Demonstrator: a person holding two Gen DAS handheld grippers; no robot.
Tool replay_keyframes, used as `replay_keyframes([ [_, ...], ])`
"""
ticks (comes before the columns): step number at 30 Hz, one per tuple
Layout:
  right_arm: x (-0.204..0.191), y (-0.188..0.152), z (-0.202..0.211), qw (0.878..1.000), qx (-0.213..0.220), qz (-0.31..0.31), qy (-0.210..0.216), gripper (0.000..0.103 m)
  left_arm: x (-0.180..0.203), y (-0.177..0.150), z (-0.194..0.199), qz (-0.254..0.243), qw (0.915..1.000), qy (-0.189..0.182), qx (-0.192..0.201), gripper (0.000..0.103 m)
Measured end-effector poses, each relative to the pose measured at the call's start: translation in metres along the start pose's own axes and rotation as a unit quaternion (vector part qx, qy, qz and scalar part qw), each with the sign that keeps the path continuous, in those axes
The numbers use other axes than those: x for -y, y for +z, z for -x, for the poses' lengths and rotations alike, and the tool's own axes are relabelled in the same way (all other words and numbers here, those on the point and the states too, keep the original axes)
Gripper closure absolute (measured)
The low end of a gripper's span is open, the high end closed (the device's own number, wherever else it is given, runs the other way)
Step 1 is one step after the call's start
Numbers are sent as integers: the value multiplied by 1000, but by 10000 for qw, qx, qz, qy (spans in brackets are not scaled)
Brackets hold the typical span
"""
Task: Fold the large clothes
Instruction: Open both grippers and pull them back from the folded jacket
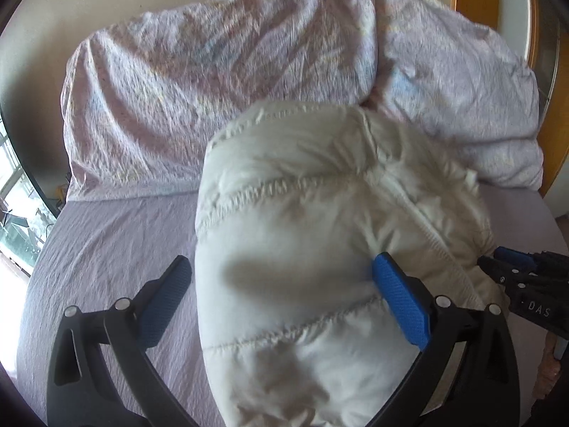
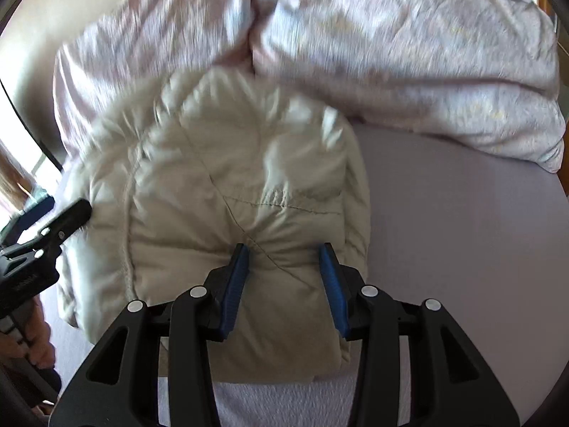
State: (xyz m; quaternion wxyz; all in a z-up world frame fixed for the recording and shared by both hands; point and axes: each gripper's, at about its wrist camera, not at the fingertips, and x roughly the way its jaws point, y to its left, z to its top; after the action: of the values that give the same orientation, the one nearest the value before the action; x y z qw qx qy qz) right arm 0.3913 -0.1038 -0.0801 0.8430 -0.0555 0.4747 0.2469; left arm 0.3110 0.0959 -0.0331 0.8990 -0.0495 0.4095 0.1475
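The white quilted puffer jacket (image 1: 313, 249), bundled on the lilac bedsheet (image 1: 106, 249), bulges between the widely spread left gripper (image 1: 281, 277) (pads flanking it); the right gripper (image 2: 284, 259), angled downward, pinches its padding, rumpled pale duvet (image 2: 409, 53) beyond.
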Motion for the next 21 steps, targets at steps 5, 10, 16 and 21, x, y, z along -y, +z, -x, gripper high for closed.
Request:
replay_keyframes([
  [5, -1, 5, 14, 9996, -125, -228, -137, 41, -2, -9, 18, 94, 9999, -73, 6, 2],
  [10, 3, -12, 50, 9995, 136, -277, -108, 15, -8, -24, 50, 57, 9995, -310, 86, 2],
  [16, -17, -42, 90, 9995, 280, 120, 4, 3, -23, -43, 89, 294, 9982, -530, 35, 2],
  [21, -30, -61, 109, 9992, 339, 205, 96, 1, -34, -62, 111, 379, 9981, -482, -36, 2],
])
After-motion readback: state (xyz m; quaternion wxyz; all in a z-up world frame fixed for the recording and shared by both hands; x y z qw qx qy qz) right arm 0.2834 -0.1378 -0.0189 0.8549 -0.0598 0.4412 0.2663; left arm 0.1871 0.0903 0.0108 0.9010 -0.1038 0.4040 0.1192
